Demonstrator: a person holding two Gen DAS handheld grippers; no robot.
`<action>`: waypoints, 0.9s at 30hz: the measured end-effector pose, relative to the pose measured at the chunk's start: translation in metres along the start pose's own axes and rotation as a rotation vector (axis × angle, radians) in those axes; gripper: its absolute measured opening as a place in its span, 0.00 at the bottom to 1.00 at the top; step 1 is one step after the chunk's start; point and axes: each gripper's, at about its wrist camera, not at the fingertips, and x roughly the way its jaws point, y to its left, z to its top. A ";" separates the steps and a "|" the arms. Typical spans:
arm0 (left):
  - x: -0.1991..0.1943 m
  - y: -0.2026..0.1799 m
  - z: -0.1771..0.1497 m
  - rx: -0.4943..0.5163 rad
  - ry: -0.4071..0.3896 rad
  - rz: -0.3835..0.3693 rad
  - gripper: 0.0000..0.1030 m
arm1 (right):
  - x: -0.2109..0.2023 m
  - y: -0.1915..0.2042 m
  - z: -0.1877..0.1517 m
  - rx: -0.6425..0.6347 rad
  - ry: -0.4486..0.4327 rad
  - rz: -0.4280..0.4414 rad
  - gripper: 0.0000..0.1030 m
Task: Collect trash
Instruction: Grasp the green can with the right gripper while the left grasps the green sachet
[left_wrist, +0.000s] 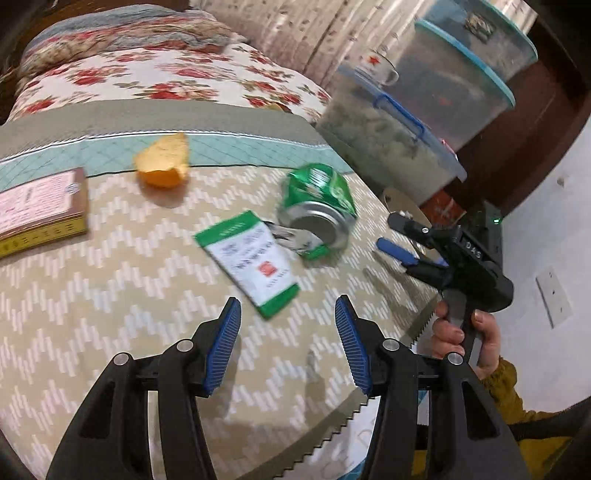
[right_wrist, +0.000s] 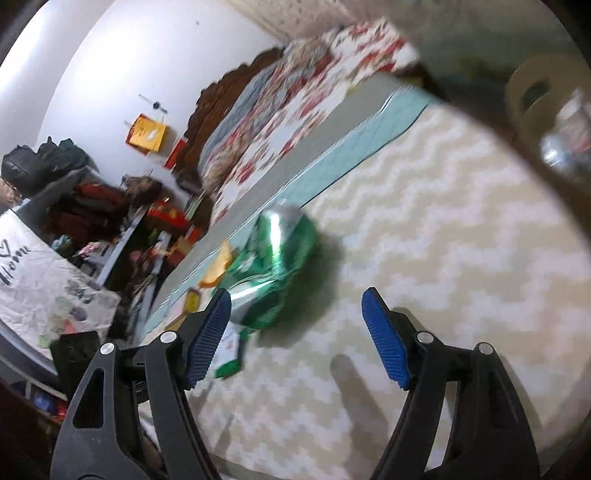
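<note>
A crushed green can (left_wrist: 319, 208) lies on the zigzag tablecloth (left_wrist: 110, 295), touching a green-and-white packet (left_wrist: 251, 266). An orange peel (left_wrist: 164, 162) sits at the cloth's far edge and a flat box (left_wrist: 40, 206) at the left. My left gripper (left_wrist: 288, 328) is open and empty, just short of the packet. My right gripper (left_wrist: 402, 236) is open, to the right of the can. In the right wrist view the right gripper (right_wrist: 295, 317) is open with the can (right_wrist: 273, 266) just ahead near its left finger; the packet (right_wrist: 231, 350) and peel (right_wrist: 218, 269) lie beyond.
Stacked plastic storage tubs (left_wrist: 399, 136) stand right of the table. A bed with a floral quilt (left_wrist: 155, 74) lies behind it. A jar (right_wrist: 569, 144) and a tape roll (right_wrist: 535, 96) sit at the table's far side. Cluttered shelves (right_wrist: 110, 221) line the wall.
</note>
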 end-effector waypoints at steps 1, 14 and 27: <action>-0.002 0.003 0.000 -0.002 -0.005 -0.001 0.49 | 0.010 0.000 0.001 0.022 0.024 0.013 0.72; 0.004 -0.002 -0.005 0.041 0.001 0.011 0.50 | 0.086 0.010 0.018 0.146 0.139 0.191 0.33; 0.045 0.034 0.012 -0.210 0.094 -0.168 0.56 | 0.064 0.027 0.001 0.035 0.130 0.188 0.24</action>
